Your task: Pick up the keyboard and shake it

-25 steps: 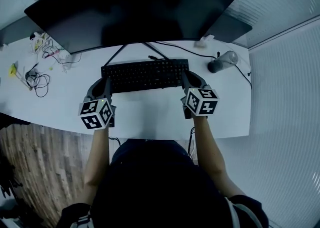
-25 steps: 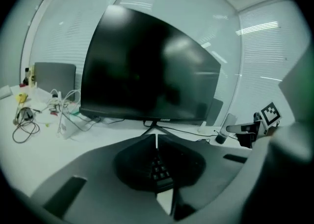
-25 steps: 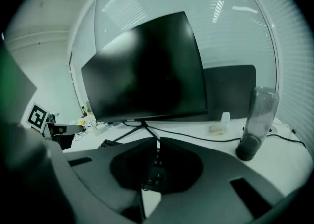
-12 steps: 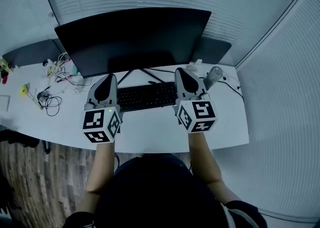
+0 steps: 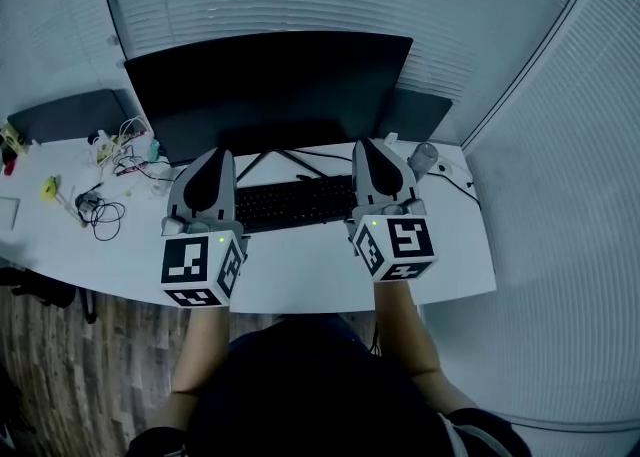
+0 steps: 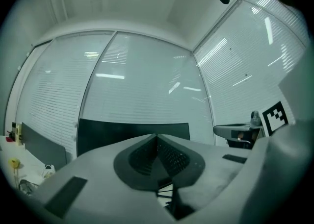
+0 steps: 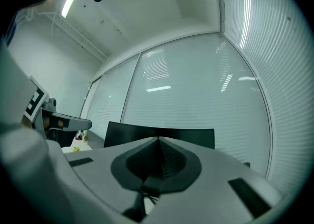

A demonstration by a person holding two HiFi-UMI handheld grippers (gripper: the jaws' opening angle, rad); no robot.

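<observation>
You are holding the left gripper (image 5: 213, 167) and right gripper (image 5: 373, 157) pressed together, empty, by the keyboard (image 5: 295, 203), so be spreading both before gripping its ends.

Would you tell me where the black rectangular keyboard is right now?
In the head view, the black rectangular keyboard lies centrally, between the left gripper and the right gripper, just in front of the wide black monitor.

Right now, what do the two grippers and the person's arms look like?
Left gripper and right gripper: grey tapered shells, dark-lined jaws, each carrying a cube of black-and-white square markers. Forearms bare; dark top.
</observation>
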